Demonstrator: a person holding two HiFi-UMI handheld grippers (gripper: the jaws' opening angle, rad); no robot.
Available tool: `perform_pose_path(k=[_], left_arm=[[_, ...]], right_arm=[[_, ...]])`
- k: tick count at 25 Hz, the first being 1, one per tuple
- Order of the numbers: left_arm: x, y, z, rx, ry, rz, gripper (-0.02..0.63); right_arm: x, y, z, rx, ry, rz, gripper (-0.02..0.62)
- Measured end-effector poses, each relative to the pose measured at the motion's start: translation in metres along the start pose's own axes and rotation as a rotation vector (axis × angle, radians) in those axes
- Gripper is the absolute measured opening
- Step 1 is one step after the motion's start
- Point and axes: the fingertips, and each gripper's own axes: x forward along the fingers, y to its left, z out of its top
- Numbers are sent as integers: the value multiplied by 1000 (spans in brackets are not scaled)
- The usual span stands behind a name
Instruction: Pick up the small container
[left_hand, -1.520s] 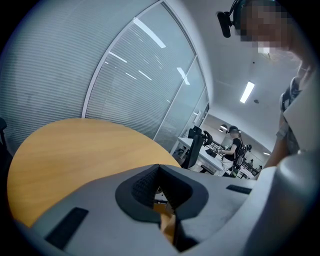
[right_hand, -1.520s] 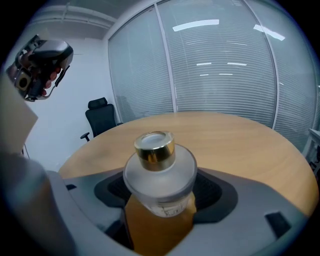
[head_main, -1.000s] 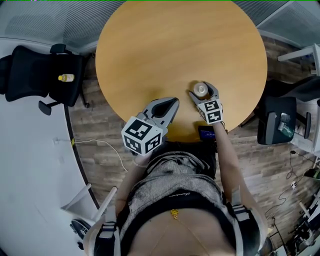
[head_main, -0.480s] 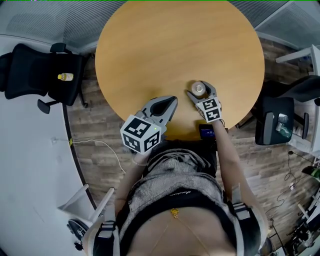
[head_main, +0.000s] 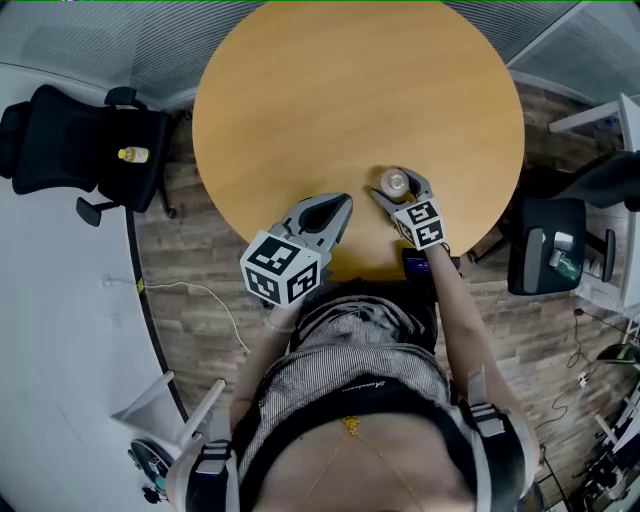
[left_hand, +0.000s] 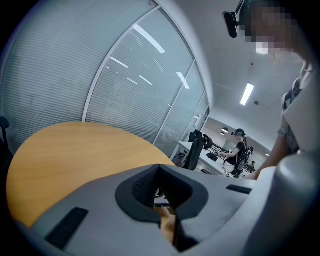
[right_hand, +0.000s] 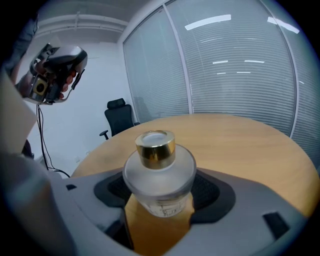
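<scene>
Two claws are hovering at the near edge of the round wooden bench (head_main: 340, 90), one in each of our hands. We are holding the right claw (head_main: 400, 186) around the frosted glass bottle (head_main: 397, 182), which is standing upright on the bench near its near edge, toward the right side. In the right gripper view the bottle (right_hand: 159, 175) is sitting squarely between the jaws of this claw (right_hand: 160, 191). The dark ribbed pads (right_hand: 206, 190) are lying against its rounded body on both sides, so the jaws are closed only as far as the glass allows. Its gold cap (right_hand: 156, 148) is rising above the jaws, and the base is resting on the wood.

We are carrying the left claw (head_main: 343, 203) just beside the right one, apart from the bottle, pointing across the near edge of the bench. In the left gripper view its jaws (left_hand: 160, 172) are meeting at the tips with nothing between them.

Off the bench's left edge, a black office chair (head_main: 80, 150) is standing on the floor.
</scene>
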Motion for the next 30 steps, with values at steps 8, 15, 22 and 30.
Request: perform_pose_path(k=[8, 15, 22, 30], left_arm=[[3, -9, 2, -5, -22, 0, 5], [4, -11, 3, -6, -30, 5, 5], [1, -9, 0, -16, -44, 27, 5], [-3, -7, -8, -23, -38, 49, 5]], right_arm=[[-25, -2, 35, -79, -44, 4, 341], [-44, -5, 74, -137, -72, 41, 341], [-61, 3, 91, -170, -76, 70, 341], [-82, 14, 111, -211, -78, 97, 341]])
